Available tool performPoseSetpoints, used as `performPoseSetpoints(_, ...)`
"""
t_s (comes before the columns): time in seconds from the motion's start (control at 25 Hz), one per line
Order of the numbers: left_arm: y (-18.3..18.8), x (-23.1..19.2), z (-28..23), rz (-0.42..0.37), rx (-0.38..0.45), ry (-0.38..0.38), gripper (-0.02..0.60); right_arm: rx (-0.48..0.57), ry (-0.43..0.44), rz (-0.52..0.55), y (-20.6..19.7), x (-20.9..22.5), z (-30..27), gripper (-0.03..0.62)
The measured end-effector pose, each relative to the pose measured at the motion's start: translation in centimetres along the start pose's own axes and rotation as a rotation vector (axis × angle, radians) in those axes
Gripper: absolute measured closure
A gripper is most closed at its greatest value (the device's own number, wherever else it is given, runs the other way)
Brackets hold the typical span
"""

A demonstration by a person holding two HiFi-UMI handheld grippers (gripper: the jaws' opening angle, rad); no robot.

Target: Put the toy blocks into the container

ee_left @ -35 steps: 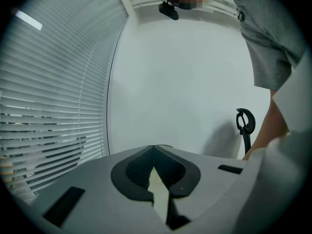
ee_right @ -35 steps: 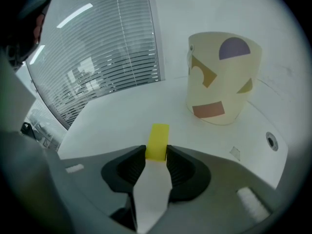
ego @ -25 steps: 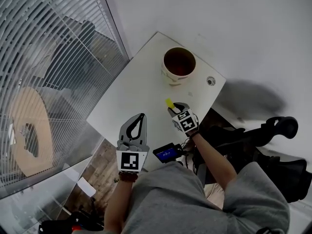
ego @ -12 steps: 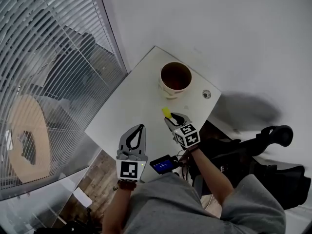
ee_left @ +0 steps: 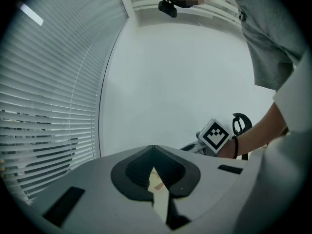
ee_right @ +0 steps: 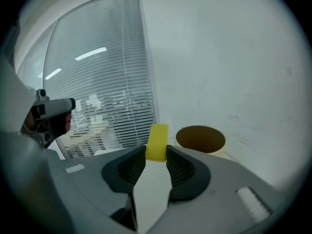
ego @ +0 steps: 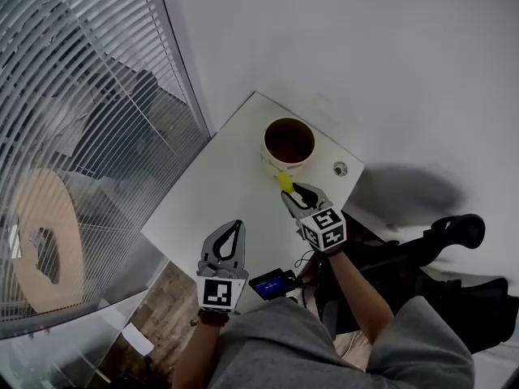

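R claw grips 1 yellow toy block by its lower end, top poking past the tips. Block is held off the surface, just short of the round container, near side. L claw is closed, empty, by the front edge.

To do it well: get block fully over the opening, centre, dip a bit, then let go. Dropping at the rim prob. bounces it out.

Count: 1 block, 1 container, 2 claws; no other block shows.
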State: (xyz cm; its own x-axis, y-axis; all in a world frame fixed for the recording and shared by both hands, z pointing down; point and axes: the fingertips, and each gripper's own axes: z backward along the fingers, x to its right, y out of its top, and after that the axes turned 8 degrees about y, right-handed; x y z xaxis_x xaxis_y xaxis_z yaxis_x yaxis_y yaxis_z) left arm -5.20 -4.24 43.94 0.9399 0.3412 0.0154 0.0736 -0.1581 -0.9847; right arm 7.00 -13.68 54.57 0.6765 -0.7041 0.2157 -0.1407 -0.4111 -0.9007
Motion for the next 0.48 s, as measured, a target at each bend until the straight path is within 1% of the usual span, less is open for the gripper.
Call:
performPoseSetpoints(0.16,-0.1,-0.2,-0.2,-0.015,0.021,0.01,0.574,0.032,-0.016,0.035,2.5,1.4,0.5,0.451)
performPoseSetpoints(0.4,-0.1,0.5,-0.5,0.017,0.009,-0.005,0.574,0.059,-0.029,0.072,4.8,3.0,0.5,0.451)
performPoseSetpoints(0.48,0.0,0.5,-0.4,0.017,0.018,-0.004,0.574,0.066,-0.038,0.09,5.7,3.5,0.5,0.451)
